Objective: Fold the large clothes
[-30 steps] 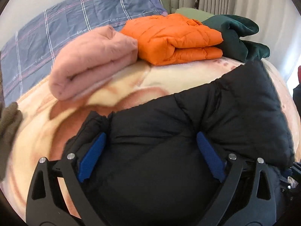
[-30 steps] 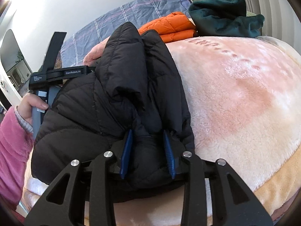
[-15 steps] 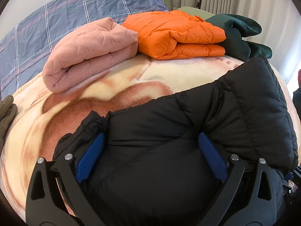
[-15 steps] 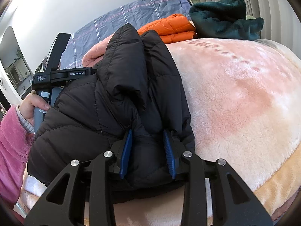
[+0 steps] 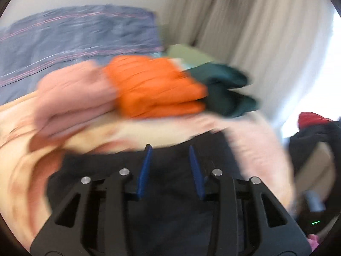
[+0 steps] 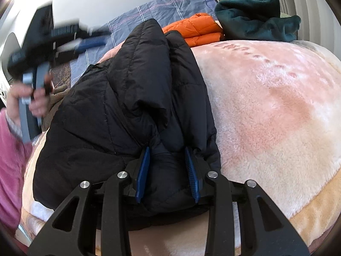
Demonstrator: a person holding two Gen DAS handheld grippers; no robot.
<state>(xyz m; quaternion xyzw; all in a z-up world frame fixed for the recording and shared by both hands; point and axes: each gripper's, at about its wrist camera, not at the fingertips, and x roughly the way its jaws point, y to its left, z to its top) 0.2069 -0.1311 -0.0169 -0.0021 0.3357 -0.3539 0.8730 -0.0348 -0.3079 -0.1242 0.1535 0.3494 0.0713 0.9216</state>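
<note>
Here the black puffer jacket [image 6: 136,98] lies bunched on the bed's pink blanket [image 6: 277,111], the right hand-held gripper [image 6: 168,166] pinching its hem. The left hand-held gripper [image 5: 169,166] is lifted clear above it, blurred, fingers apart and holding nothing.

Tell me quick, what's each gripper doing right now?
Left gripper: lifted off the puffy black quilted jacket, jaws narrowed, holding nothing.
Right gripper: closed on that jacket's edge.

Plaid bedding [image 6: 162,10], curtains [image 5: 245,32]

Bed with peach plush blanket [image 6: 277,111], black puffer jacket [image 6: 132,98] lying on it, folded orange jacket [image 6: 198,29], pink garment [image 5: 72,98], dark green garment [image 6: 253,15] at far end
</note>
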